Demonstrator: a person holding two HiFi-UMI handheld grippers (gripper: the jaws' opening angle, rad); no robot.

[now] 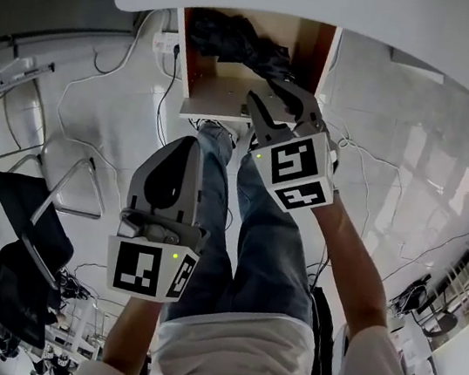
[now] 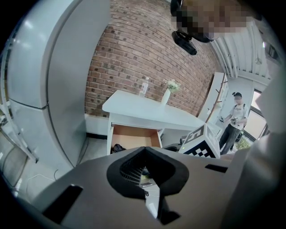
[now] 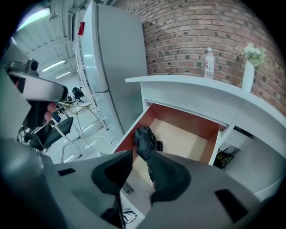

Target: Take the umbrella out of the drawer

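While the drawer [image 1: 219, 91] is sitting open, I'm hovering the right hand-held gripper [image 1: 265, 94] over it, jaws apart, empty. The umbrella [image 1: 236, 39] is lying inside, not yet gripped. The left hand-held gripper [image 1: 183, 152] is closed, empty.

Cool, even overhead light floods my workspace. Strip lights [image 3: 53, 66] glow in my right gripper view, and soft glare sheens the pale floor [image 1: 398, 155]. Fisheye lenses bow every edge into black corners; the drawer [image 3: 178, 134] is shadowed at its back.
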